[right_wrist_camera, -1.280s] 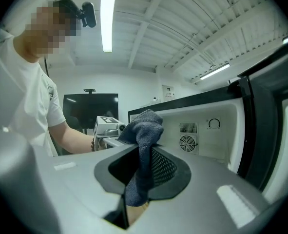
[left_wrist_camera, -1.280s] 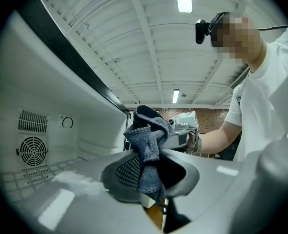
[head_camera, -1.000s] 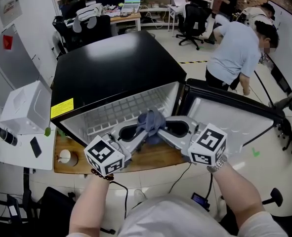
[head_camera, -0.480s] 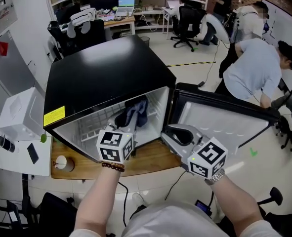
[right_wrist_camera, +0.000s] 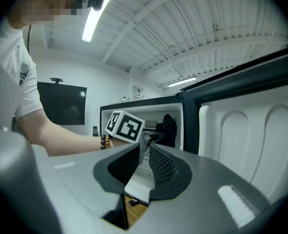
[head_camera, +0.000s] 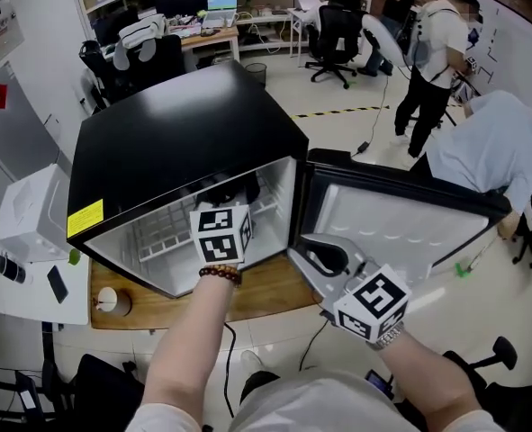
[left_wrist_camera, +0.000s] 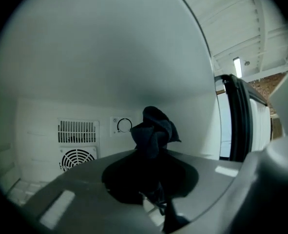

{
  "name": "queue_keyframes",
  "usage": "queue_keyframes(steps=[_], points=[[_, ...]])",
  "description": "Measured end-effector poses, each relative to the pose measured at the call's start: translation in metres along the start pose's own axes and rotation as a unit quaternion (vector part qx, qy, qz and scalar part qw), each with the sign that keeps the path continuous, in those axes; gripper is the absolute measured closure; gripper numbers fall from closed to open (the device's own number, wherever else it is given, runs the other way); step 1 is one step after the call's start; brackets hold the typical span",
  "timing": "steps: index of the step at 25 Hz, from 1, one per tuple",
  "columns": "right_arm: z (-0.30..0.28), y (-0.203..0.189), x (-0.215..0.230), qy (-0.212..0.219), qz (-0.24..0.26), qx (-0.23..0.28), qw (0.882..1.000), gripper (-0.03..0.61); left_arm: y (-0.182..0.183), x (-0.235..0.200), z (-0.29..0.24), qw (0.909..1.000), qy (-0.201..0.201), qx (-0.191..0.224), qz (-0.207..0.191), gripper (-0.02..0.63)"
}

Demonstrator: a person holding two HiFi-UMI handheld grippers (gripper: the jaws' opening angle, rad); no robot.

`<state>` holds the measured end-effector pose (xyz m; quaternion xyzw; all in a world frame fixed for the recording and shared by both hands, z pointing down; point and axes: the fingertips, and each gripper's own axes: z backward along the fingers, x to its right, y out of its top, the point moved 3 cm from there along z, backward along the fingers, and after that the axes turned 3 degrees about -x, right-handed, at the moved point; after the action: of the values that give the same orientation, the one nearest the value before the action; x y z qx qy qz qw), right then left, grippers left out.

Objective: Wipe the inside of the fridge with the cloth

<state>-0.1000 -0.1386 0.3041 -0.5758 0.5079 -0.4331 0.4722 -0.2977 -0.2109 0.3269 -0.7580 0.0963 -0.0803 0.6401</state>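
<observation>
L gripper (left_wrist_camera: 153, 156) is inside the black mini fridge (head_camera: 184, 124), jaws pinched narrow on the dark cloth (left_wrist_camera: 154, 128). Cloth bunches up past the tips, in front of the white back wall, near the dial (left_wrist_camera: 124, 125) & fan vent (left_wrist_camera: 77, 158). R gripper (right_wrist_camera: 144, 149) hangs outside by the open door (head_camera: 410, 219), over the wooden top (head_camera: 266, 291). Its jaws have just been closing: narrow gap, nothing btwn them.
</observation>
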Motion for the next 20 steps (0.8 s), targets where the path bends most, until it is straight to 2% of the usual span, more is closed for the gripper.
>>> queue_keyframes(steps=[10, 14, 20], points=[[0.015, -0.014, -0.006, 0.009, -0.002, -0.011, 1.000, 0.517, -0.003, -0.013, -0.041, 0.9988, 0.039, -0.025, 0.015, 0.558], [0.019, -0.020, -0.005, 0.009, -0.005, -0.013, 1.000, 0.518, -0.006, -0.021, -0.050, 0.9976, 0.052, -0.030, 0.034, 0.558], [0.024, -0.024, -0.001, 0.003, -0.008, -0.017, 1.000, 0.522, -0.001, -0.022, -0.063, 0.9976, 0.052, -0.023, 0.040, 0.558]])
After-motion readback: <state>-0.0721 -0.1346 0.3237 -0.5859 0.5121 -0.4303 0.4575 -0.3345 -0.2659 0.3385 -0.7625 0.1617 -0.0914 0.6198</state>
